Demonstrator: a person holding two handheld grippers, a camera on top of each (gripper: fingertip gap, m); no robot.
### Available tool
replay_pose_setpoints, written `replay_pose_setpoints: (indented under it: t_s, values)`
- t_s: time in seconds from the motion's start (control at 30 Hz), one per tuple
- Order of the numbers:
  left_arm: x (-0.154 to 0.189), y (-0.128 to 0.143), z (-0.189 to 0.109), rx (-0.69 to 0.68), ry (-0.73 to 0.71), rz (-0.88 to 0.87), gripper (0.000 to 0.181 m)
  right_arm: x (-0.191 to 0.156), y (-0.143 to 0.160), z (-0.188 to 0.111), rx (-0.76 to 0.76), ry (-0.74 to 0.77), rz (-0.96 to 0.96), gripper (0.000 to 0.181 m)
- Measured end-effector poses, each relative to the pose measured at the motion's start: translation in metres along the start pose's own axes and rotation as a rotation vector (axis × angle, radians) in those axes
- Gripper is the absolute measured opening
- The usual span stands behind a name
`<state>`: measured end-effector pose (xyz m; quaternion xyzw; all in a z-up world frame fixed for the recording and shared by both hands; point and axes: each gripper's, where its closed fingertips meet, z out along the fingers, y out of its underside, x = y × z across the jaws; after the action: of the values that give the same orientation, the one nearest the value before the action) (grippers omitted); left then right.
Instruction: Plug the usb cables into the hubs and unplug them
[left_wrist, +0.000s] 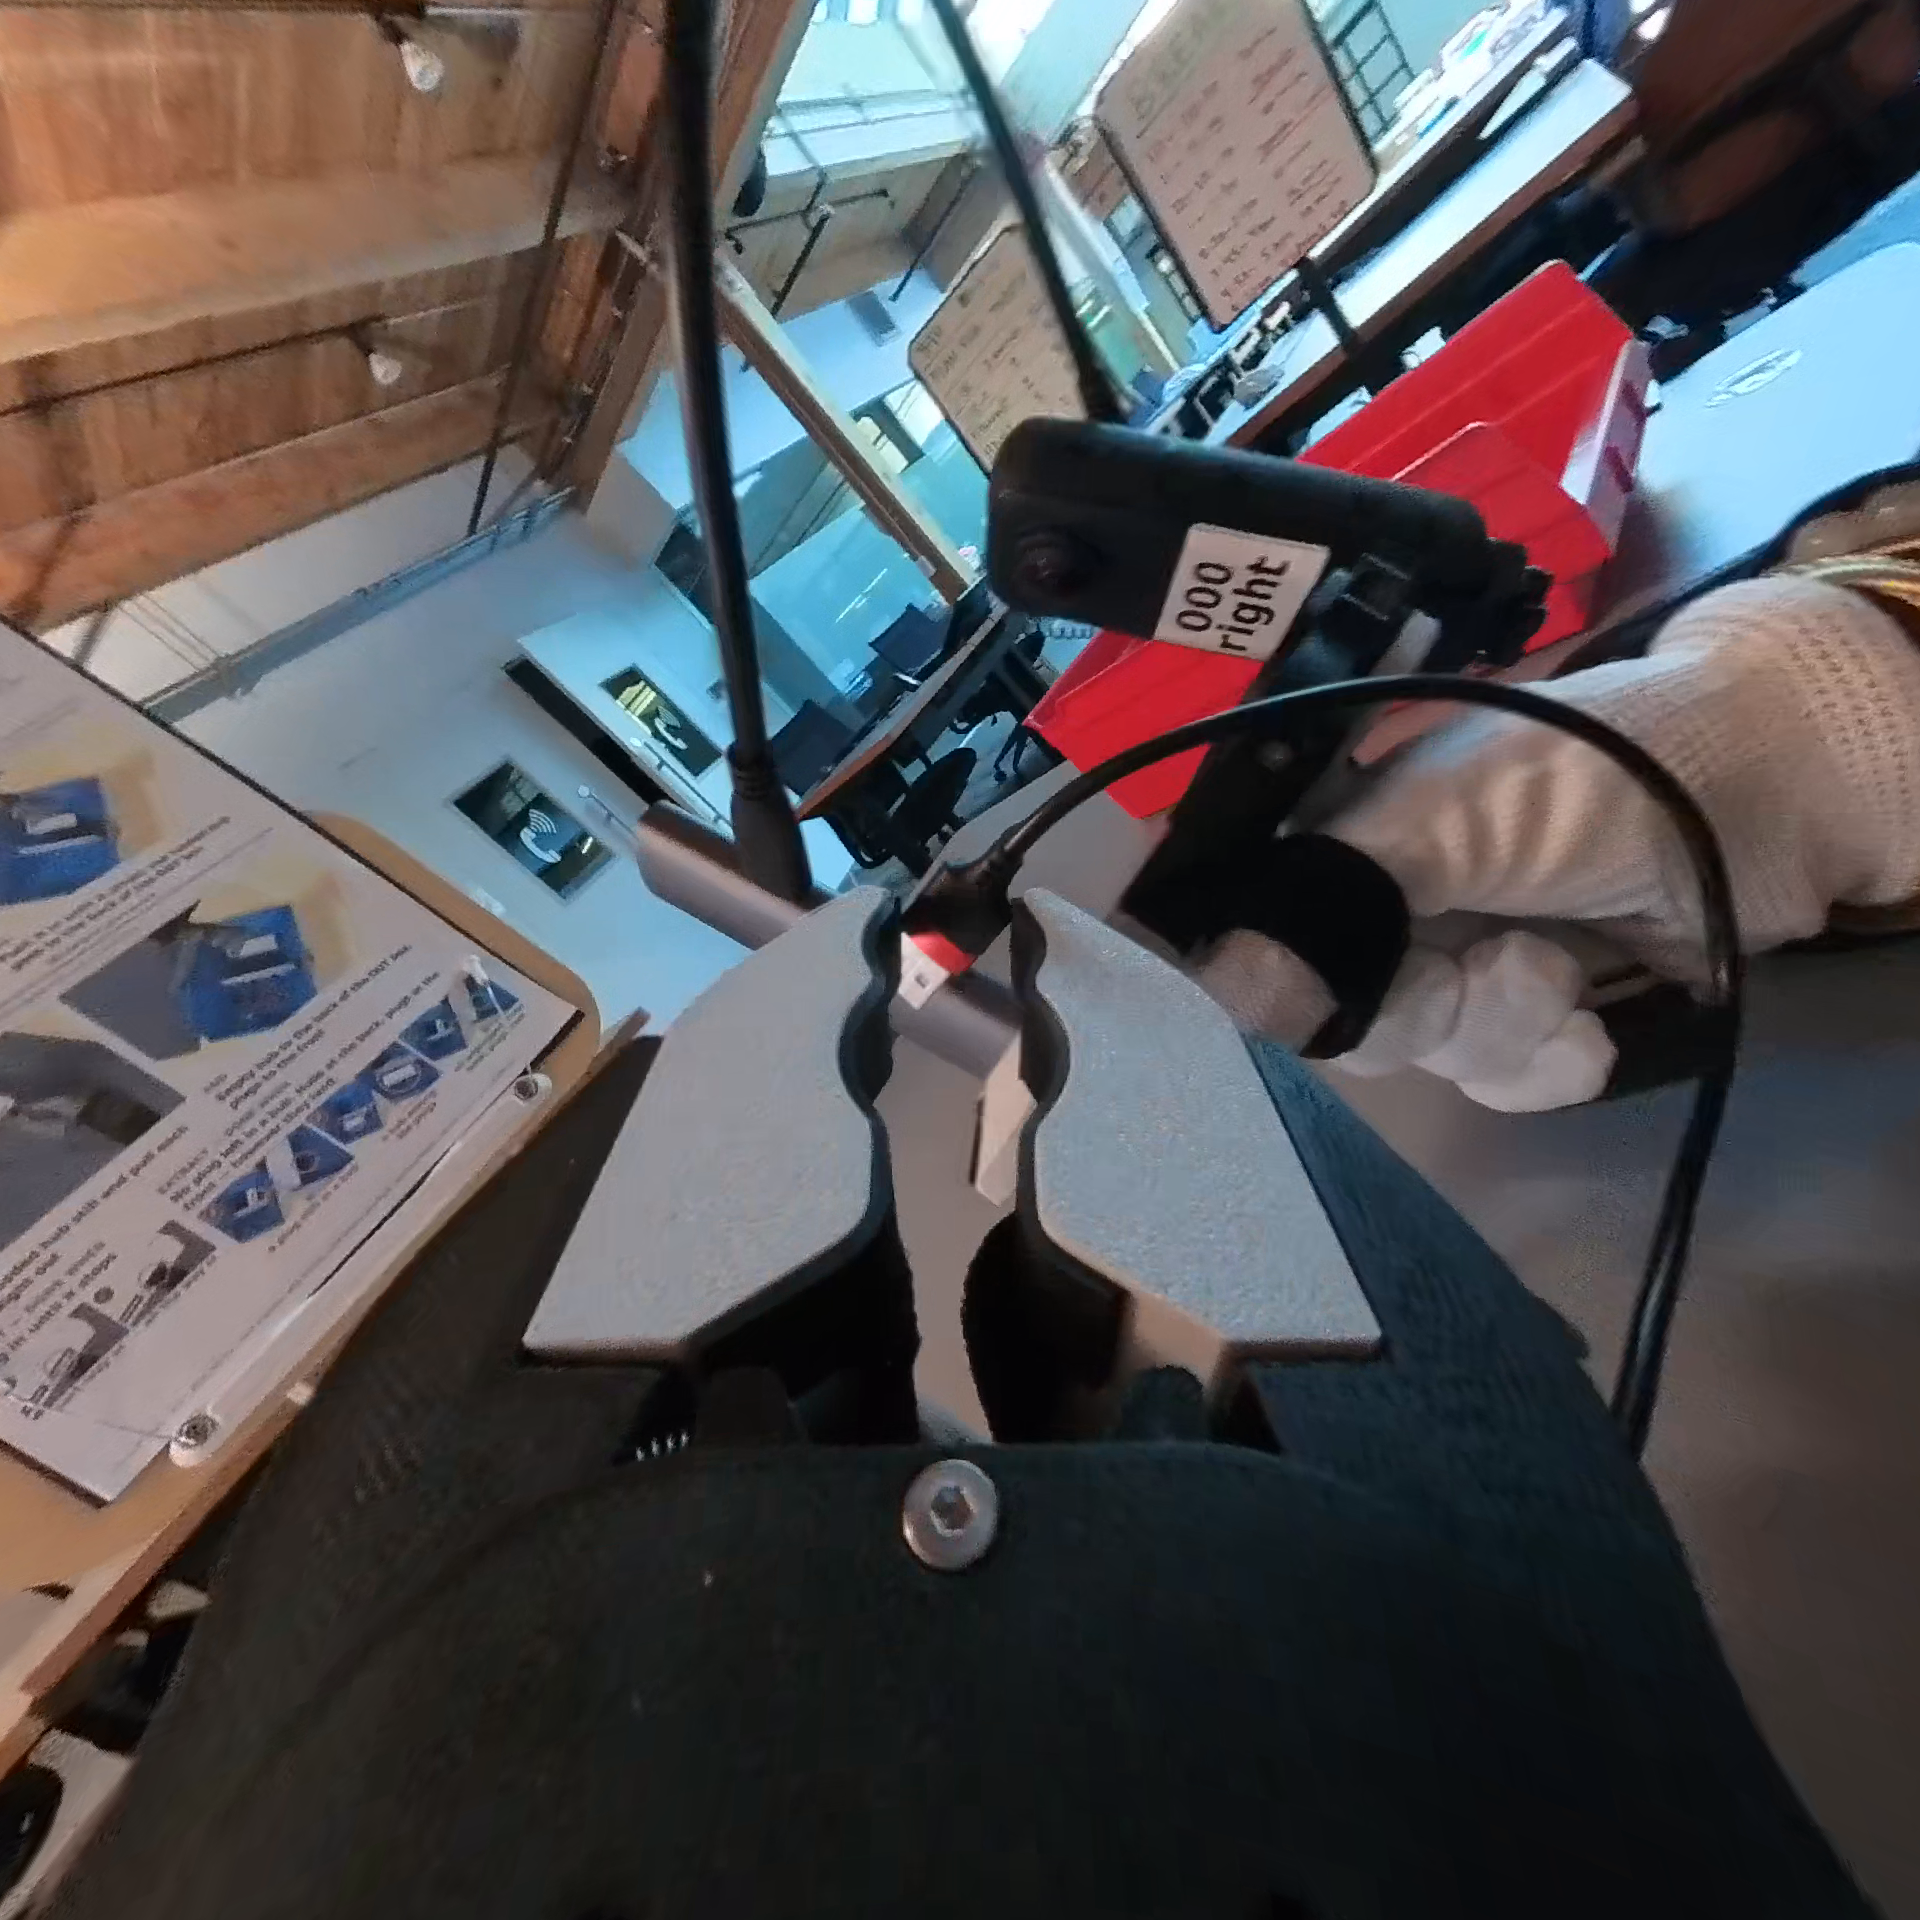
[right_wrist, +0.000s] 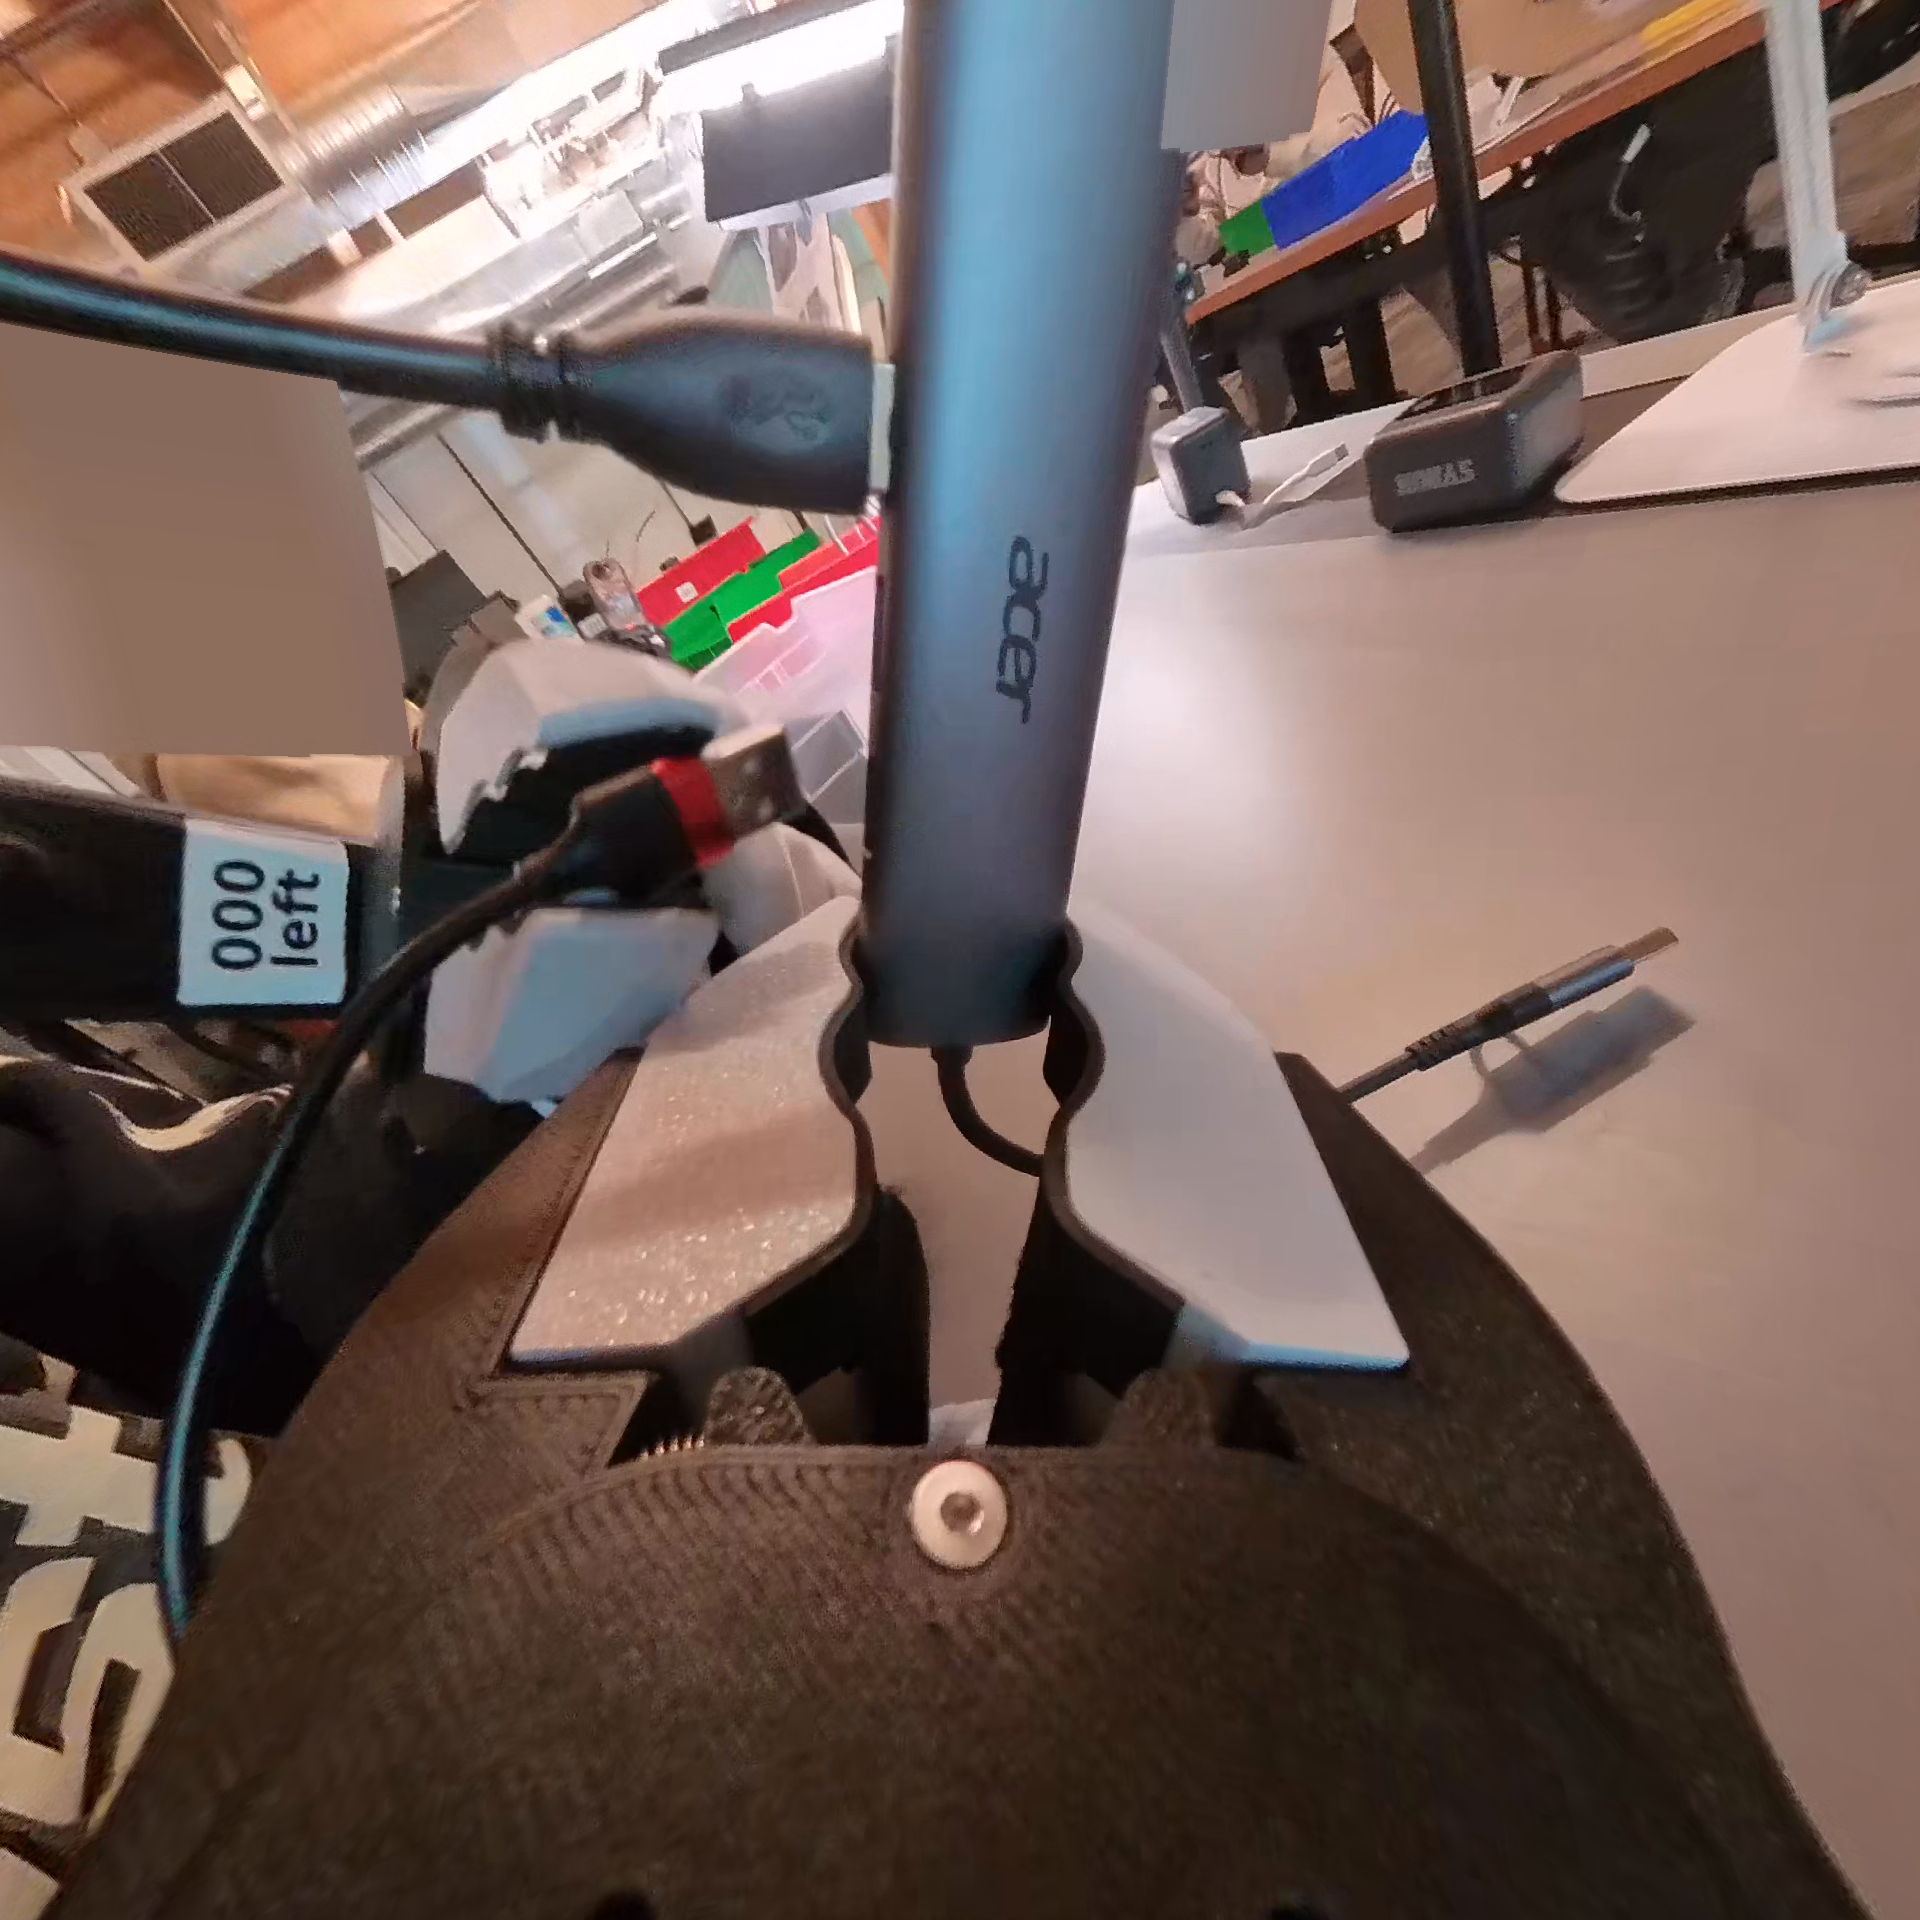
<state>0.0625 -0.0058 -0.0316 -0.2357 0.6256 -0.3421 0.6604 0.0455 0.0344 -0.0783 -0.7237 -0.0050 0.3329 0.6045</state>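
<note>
The right gripper (right_wrist: 961, 987) has its fingers closed on the near end of a grey USB hub (right_wrist: 997, 540), which stands up toward 12 o'clock above the bench (right_wrist: 1455, 779). A black USB plug (right_wrist: 727, 410) sits in the hub's side at 10 o'clock. The left gripper (right_wrist: 623, 821), at 9 o'clock, pinches a red-banded USB plug (right_wrist: 717, 800), its metal tip just short of the hub. Another USB connector (right_wrist: 1558, 997) lies on the bench at 3 o'clock.

Bright, even indoor light. The loose plug (right_wrist: 1621, 961) throws a soft shadow onto the table (right_wrist: 1455, 727) beside it. Wide-angle bending curves both views' edges; rooms behind the hub (right_wrist: 997, 520) look blurred.
</note>
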Motion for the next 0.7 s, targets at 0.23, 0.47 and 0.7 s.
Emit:
replay_pose_setpoints:
  t_s: [0.23, 0.47, 0.7]
  values:
    - [0.002, -0.016, -0.007, 0.166, 0.095, -0.157, 0.019, -0.008, 0.008, 0.005, -0.049, -0.031, -0.027, 0.031]
    - [0.002, -0.005, -0.004, 0.228, 0.136, -0.429, 0.019, -0.008, 0.005, 0.004, -0.037, -0.002, -0.055, 0.031]
    - [0.001, -0.004, -0.005, 0.251, 0.124, -0.414, 0.018, -0.009, 0.006, 0.004, -0.043, 0.003, -0.054, 0.03]
